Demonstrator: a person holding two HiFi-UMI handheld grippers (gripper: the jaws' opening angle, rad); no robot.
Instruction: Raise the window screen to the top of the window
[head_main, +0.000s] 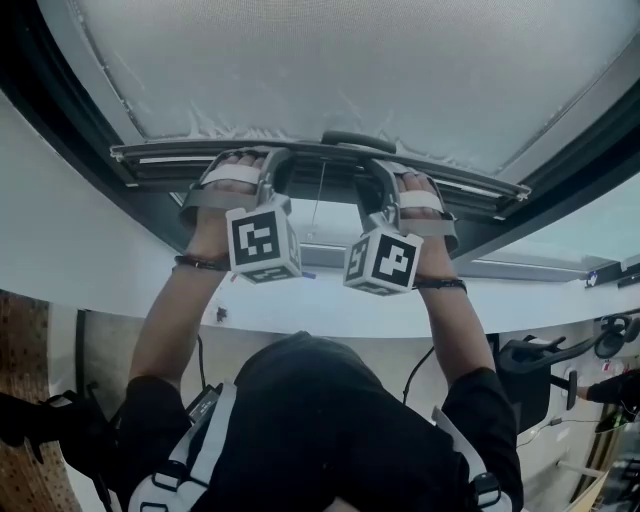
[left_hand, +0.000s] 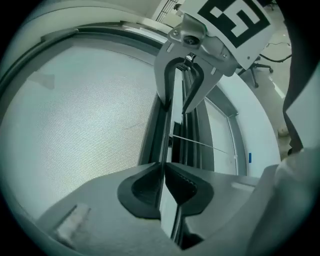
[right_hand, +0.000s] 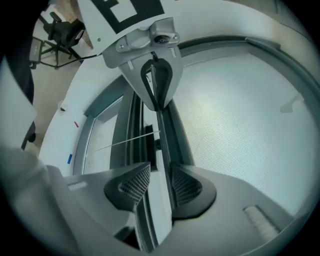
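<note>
Head view looks down on a person with both arms stretched up to a window. The window screen (head_main: 350, 70) fills the 12 o'clock part of this view, a pale mesh sheet inside the dark window frame (head_main: 60, 130). Its bottom bar (head_main: 320, 155) runs across just under the mesh, and a small dark handle (head_main: 358, 140) sits on the bar near the middle. The left gripper (head_main: 272, 170) is on the bar at about 11 o'clock from the person's head, and the right gripper (head_main: 378, 178) is on it at about 1 o'clock. A thin cord (head_main: 318, 195) hangs down between them. Left gripper view shows that gripper's jaws almost together, pinching the thin edge of the bar, with the mesh at 9 o'clock. Right gripper view shows its jaws a bit wider, with the pads (right_hand: 135, 185) pressed on both sides of a thicker part of the same bar, and the mesh at 3 o'clock. A black office chair (head_main: 530, 370) stands on the floor at 4 o'clock in the head view.
</note>
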